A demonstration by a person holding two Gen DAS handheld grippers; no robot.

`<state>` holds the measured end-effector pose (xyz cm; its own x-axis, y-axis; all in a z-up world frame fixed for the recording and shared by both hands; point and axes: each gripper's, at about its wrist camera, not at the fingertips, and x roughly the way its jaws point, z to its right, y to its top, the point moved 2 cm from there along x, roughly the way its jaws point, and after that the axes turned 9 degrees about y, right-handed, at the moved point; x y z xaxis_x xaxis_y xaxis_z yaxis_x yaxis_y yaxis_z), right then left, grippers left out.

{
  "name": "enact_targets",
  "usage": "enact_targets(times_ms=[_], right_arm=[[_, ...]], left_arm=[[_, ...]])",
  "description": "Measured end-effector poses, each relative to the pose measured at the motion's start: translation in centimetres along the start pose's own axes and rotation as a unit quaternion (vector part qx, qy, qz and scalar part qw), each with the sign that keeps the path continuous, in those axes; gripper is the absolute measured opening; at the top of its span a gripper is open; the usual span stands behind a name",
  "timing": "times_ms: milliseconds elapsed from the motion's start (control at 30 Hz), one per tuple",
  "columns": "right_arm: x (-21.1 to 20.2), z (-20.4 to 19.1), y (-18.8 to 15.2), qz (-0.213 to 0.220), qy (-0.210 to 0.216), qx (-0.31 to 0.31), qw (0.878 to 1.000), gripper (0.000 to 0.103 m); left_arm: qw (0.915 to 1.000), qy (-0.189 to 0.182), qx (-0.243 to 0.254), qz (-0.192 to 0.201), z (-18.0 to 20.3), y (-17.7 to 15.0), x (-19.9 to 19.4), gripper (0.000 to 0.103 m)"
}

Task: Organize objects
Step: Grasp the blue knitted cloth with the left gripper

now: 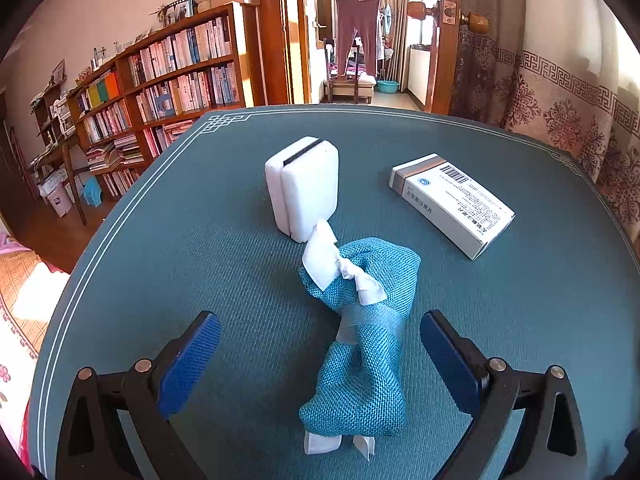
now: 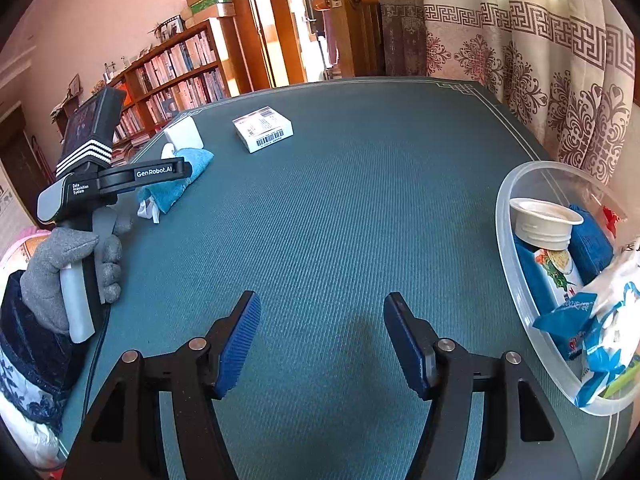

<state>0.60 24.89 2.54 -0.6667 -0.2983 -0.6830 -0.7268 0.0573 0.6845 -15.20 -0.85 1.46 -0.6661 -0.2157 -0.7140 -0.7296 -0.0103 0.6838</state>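
the left gripper (image 1: 320,356) stands spread, its ribbed blue pads either side of the pouch (image 1: 360,340) without touching, probably lined up to pinch its taped waist. the pouch is teal woven cloth, lumpy, with white ties, lying on the mat (image 1: 160,280). beyond it a white sponge (image 1: 304,188) stands on edge and a glossy box (image 1: 452,204) lies flat. the right gripper (image 2: 322,340) is spread too, over bare mat, empty. beside it the clear tub (image 2: 508,248) holds sorted things, likely the pouch's destination.

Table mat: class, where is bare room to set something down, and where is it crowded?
Free: the wide stretch between the medicine box and the clear tub. Crowded: the far left, where sponge, teal cloth bundle and box cluster; the tub is full.
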Motion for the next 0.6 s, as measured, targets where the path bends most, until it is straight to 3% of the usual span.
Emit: enact_targets(times_ms=[233, 300, 600], right_arm=[[1.8, -1.0, 1.5, -0.001, 0.008, -0.009, 1.000, 0.065], [2.5, -1.3, 1.9, -0.003, 0.012, -0.008, 1.000, 0.065], [5.9, -1.7, 4.6, -0.004, 0.021, 0.003, 1.000, 0.065]], left_arm=[[0.9999, -0.006, 0.004, -0.015, 0.0, -0.3, 0.6, 0.096], [0.9996, -0.013, 0.008, -0.025, 0.1, -0.4, 1.0, 0.081], [0.9987, -0.036, 0.034, -0.013, 1.0, -0.6, 0.4, 0.045]])
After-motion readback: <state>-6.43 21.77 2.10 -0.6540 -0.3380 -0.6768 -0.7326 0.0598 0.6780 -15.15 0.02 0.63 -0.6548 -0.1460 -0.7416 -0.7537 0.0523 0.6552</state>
